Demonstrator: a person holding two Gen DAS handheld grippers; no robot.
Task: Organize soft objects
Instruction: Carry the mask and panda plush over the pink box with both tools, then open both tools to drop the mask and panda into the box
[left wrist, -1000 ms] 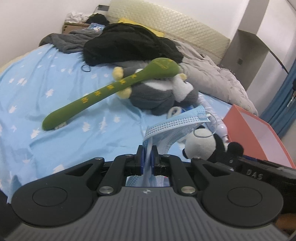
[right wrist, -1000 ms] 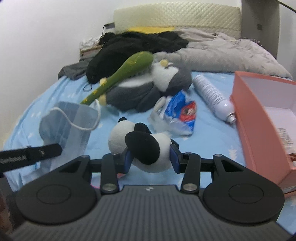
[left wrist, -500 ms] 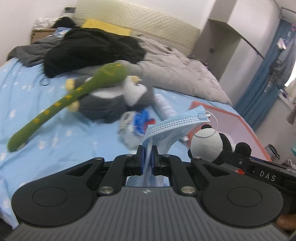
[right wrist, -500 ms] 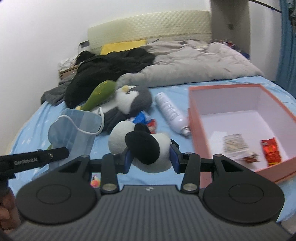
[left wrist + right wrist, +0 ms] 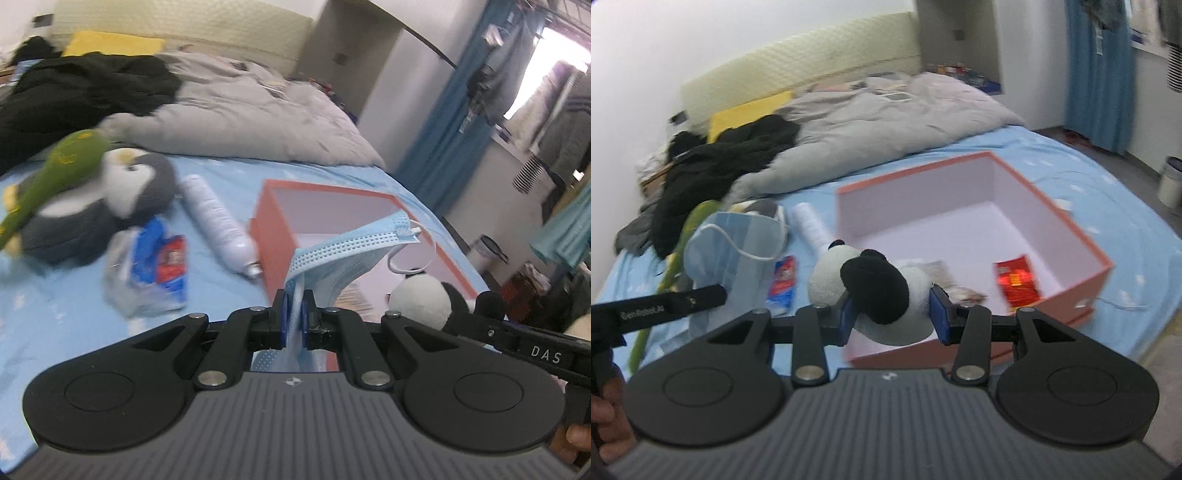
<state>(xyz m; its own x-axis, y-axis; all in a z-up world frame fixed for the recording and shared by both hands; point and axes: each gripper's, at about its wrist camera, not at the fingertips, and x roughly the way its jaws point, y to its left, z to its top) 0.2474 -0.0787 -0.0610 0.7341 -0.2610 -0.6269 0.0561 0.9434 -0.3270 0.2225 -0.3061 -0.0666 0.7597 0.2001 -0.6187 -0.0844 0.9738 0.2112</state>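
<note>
The task looks midway. The left hand-held gripper [image 5: 294, 319] is clamped tight on a blue face mask [image 5: 351, 254], and the right hand-held gripper [image 5: 892, 317] squeezes a small panda plush [image 5: 875, 291]; both hang above the near edge of the orange box [image 5: 1102, 266] on the bed [image 5: 1115, 192]. Neither is inside yet. The box holds a red packet [image 5: 1015, 282] and what may be paper wrappers. A penguin plush [image 5: 110, 206] and green plush [image 5: 55, 173] lie far left, unsorted.

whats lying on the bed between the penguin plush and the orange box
In the left wrist view, a white bottle lies between the penguin plush and the orange box, its capped end near the box's corner. A crumpled blue and red wrapper sits just in front of the penguin.
</note>
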